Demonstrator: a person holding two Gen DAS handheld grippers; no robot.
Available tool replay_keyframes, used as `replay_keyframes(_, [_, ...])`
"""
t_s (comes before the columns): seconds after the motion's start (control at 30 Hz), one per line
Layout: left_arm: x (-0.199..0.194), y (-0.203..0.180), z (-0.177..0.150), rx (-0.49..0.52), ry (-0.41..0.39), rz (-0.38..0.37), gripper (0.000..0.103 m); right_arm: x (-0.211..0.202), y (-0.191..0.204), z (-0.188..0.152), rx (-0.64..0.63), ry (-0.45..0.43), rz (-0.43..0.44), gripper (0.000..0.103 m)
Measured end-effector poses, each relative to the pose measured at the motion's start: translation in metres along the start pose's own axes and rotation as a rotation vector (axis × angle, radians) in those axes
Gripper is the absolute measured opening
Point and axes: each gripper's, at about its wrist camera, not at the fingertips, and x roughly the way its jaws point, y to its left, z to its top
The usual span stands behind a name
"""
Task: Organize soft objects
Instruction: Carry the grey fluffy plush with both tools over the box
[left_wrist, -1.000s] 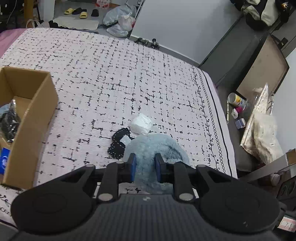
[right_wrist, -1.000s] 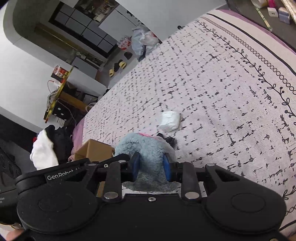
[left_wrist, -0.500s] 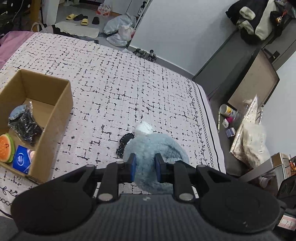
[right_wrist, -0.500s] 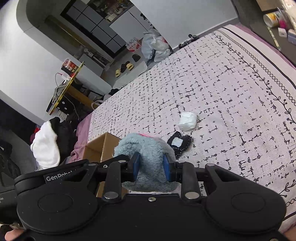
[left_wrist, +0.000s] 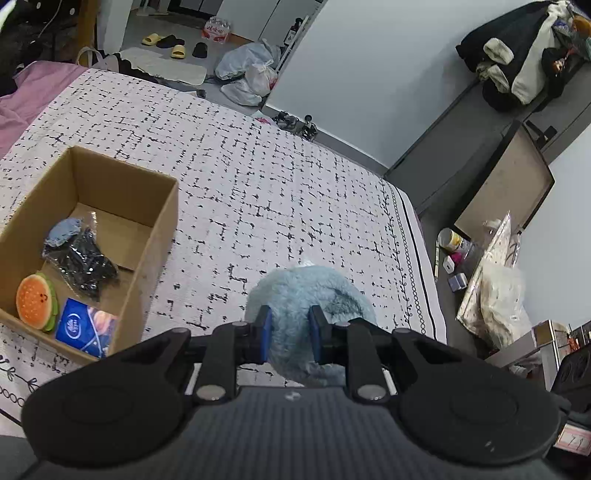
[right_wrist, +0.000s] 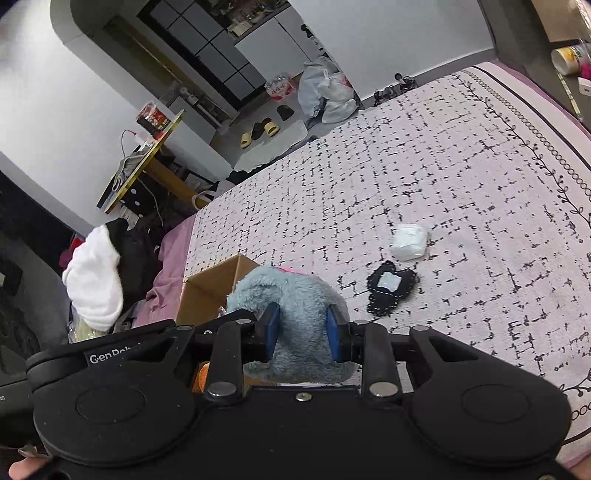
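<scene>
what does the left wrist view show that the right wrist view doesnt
Only the left wrist view shows inside the cardboard box: a burger toy, a blue packet and a black bagged item. Only the right wrist view shows the white pouch and black patch lying on the bed. Both show the blue plush, clamped by the left gripper and right gripper.

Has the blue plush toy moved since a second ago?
Yes. The blue plush toy, shut in both tongs, has risen off the bedspread and away from the white packet toward the cardboard box.
</scene>
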Motion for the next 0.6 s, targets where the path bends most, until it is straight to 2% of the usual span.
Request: replay_keyframes(0.6, [-0.025,0.057,0.026,-0.073,-0.053,-0.001,0.020,0.031,0.065,-0.002,-0.099,0.020,0.003,0.027])
